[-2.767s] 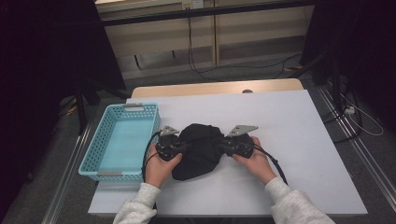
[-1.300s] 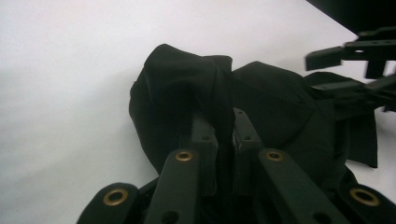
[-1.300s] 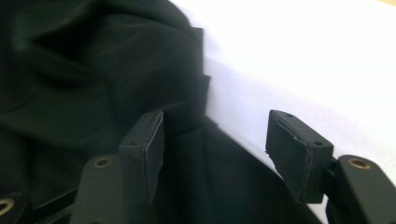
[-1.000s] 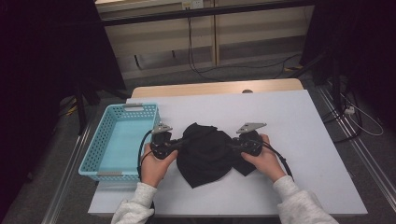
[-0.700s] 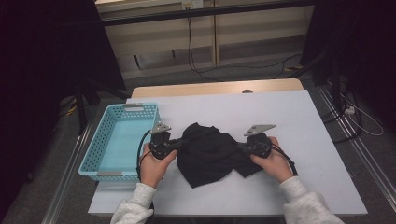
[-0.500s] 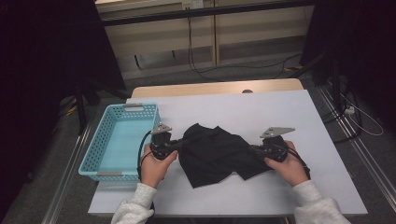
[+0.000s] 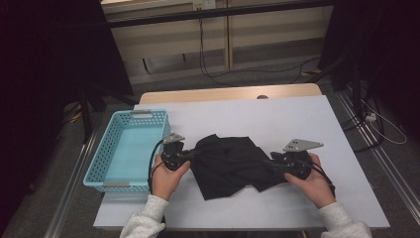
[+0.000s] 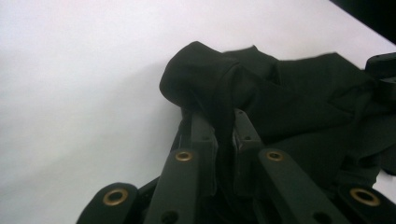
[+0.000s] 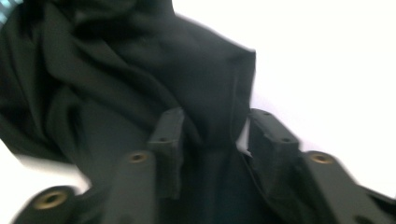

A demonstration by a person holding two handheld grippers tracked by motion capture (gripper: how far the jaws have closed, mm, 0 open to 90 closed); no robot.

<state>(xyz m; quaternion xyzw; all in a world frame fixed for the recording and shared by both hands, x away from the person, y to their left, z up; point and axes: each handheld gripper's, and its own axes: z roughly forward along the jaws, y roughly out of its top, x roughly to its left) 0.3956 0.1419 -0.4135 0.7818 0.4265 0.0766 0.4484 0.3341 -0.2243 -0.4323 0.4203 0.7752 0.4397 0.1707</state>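
Stretched out now, the black cloth (image 7: 233, 166) spans wider across the white table (image 7: 277, 119) as the right gripper (image 7: 277, 166) has swung outward, away from the blue basket (image 7: 126, 148). Its jaws have just been opening, standing apart with the cloth's edge loose between them. Left gripper (image 8: 224, 126) pinches a fold tight. Soft, light, floppy stuff, I'd say: best taken at edges or corners. Dim room, cables on the floor beyond.
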